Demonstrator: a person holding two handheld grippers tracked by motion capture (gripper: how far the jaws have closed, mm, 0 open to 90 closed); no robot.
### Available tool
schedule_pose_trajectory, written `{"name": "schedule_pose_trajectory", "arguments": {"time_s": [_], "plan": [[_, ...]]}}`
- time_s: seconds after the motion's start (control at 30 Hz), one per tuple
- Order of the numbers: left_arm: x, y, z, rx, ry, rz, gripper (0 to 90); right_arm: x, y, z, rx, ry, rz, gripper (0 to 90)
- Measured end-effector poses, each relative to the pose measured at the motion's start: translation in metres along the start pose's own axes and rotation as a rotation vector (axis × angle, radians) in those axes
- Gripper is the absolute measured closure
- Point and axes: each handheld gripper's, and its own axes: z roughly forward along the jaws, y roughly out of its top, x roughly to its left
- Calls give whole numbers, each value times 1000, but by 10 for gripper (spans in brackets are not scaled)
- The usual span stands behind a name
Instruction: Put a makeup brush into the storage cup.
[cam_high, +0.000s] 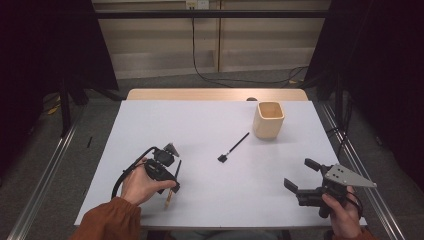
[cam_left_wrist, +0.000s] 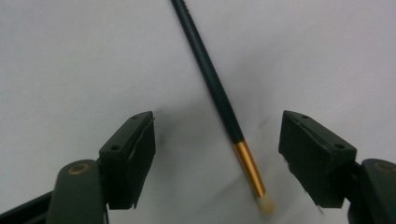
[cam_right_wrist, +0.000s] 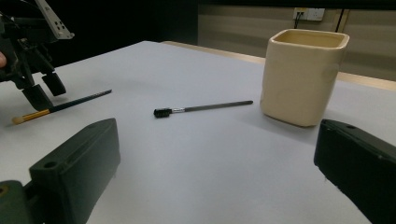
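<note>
The left gripper (cam_left_wrist: 217, 154) has its jaws apart, and the thin dark paintbrush (cam_left_wrist: 219, 95) with a gold band and pale tip lies on the table between them, touching neither. The right gripper (cam_right_wrist: 217, 177) is wide open too, holding nothing. Farther ahead of its jaws lies a small black brush (cam_right_wrist: 201, 109), then a cream cup (cam_right_wrist: 301, 77); I cannot tell what is inside.

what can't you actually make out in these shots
- Inside of the cream cup: its own walls hide the bottom in the high view and the right gripper view.
- Gold-banded brush: the handle's far end is cut off by the top edge of the left gripper view; in the high view the left claw covers part of it.
- Black-headed brush: too small in the high view to show bristle detail.
- Right claw: bottom edge crops its jaws.
</note>
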Motion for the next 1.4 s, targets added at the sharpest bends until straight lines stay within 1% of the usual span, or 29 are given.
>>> {"name": "schedule_pose_trajectory", "arguments": {"time_s": [0.03,0.07,0.1,0.13,0.17,0.2,0.27,0.3,0.33,0.37,0.4,0.53,0.63,0.67,0.7,0.73,0.77,0.8,0.9,0.97,1.03,1.13,1.17,1.23,1.37,1.4], "plan": [[0,0,0,-19,20,-10,276,0,0,0,0,0,-1,0],[0,-1,-1,-29,31,-10,308,0,0,0,-1,-1,0,0],[1,-1,-1,-22,11,-9,359,0,0,0,-1,0,-1,0],[1,-1,-1,-18,-8,-13,365,0,0,0,0,0,-1,0],[1,-1,-1,-21,-10,-24,403,0,0,0,0,-1,-2,0],[0,-1,-1,-19,-6,-20,438,0,0,0,0,0,-1,0],[0,-1,0,-13,-17,-25,455,0,0,0,-1,1,-2,0],[-1,-1,1,-9,-14,-19,475,0,0,0,1,0,-3,0],[-1,-1,2,-13,-15,-23,486,0,0,0,2,1,-2,0],[-2,-1,2,-9,-12,-28,487,0,0,0,2,2,-3,0],[-2,0,4,-2,-13,-17,485,0,0,0,2,1,-3,0],[-3,1,6,1,-9,-20,475,0,0,0,-1,5,-6,0],[-4,2,8,11,8,3,482,1,0,0,-1,7,-8,0],[-6,3,9,16,8,3,464,1,0,0,-1,8,-11,0],[-8,3,10,22,18,15,439,1,0,0,-2,8,-12,0],[-11,4,11,32,41,33,433,1,0,1,-2,8,-14,0],[-11,4,11,32,41,33,432,1,0,1,-2,8,-14,0],[-15,5,13,45,66,47,429,1,0,1,-2,6,-13,0],[-13,6,13,53,58,46,435,1,0,1,-3,6,-14,0],[-14,7,14,61,68,47,436,1,0,1,-3,7,-17,0],[-13,8,14,71,59,49,438,1,0,1,1,8,-13,0],[-12,11,13,84,65,47,463,1,0,1,2,9,-16,0],[-11,11,13,88,65,47,487,2,0,1,2,8,-14,0],[-10,11,12,89,67,45,528,1,0,1,3,8,-15,0],[-9,12,11,92,73,47,572,2,0,2,1,7,-16,0],[-7,12,11,89,69,47,598,2,0,2,0,7,-17,0]]}}
